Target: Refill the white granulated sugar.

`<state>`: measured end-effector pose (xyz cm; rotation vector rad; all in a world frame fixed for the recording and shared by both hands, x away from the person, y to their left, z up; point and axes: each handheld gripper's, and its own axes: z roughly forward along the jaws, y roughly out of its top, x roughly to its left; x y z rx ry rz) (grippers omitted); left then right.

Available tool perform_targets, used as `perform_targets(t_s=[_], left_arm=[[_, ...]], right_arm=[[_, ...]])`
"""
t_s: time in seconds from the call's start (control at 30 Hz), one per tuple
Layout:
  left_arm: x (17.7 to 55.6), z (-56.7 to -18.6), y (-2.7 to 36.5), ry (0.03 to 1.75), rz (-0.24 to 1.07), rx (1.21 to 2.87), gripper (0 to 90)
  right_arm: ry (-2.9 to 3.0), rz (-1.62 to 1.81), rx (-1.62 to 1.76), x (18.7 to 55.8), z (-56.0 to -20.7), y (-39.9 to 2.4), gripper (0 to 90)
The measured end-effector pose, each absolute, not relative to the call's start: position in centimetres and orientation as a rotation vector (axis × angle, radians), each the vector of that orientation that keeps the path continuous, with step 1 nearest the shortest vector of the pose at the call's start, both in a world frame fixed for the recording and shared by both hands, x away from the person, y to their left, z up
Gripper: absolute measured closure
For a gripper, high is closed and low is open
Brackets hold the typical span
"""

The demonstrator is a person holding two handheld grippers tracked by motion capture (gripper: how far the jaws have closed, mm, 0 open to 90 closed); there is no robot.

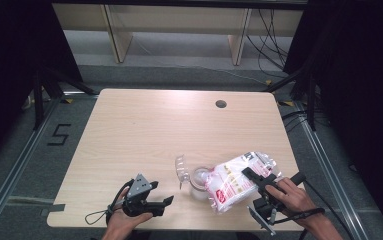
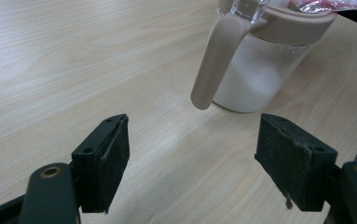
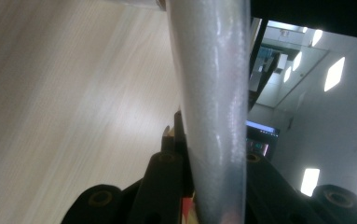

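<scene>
In the high view, the right hand-held gripper (image 1: 257, 181) is clamped on a white bag (image 1: 235, 181) with red print, tipped over a clear jar (image 1: 199, 183) that stands near the front edge of the desk (image 1: 149, 125). The bag's lower end hangs just over the jar's mouth. The jar's clear lid (image 1: 181, 168) is flipped up on its left side. The left hand-held gripper (image 1: 160, 204) rests on the desk to the left of the jar, a little apart from it, with its jaws spread and nothing between them.

In the left gripper view, the two black jaws stand wide apart over bare wood. Just beyond them is the jar (image 2: 260, 70), with a beige rim, a beige handle (image 2: 216, 56) hanging down toward the camera, and white powder inside. A corner of the bag (image 2: 334, 4) shows above the rim.

In the right gripper view, the jaws are pressed together on the bag (image 3: 213, 93), whose silvery, shiny surface rises up the middle of the picture. The desk (image 3: 64, 93) lies tilted on the left.
</scene>
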<state>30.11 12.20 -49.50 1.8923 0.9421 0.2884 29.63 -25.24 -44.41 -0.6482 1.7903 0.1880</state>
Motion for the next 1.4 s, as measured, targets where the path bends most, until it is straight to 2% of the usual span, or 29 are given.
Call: perform_targets(t_s=[0.6,1.4], left_arm=[[30.1,-49.5,12.2,0.948,0.286,1.888,25.5],[30.1,-49.4,12.3,0.947,0.294,1.896,25.6]], right_arm=[[1.812,0.443,-0.436,29.8,-45.8,-25.9,85.5],[1.865,0.694,-0.193,29.9,-44.7,-27.1,85.6]])
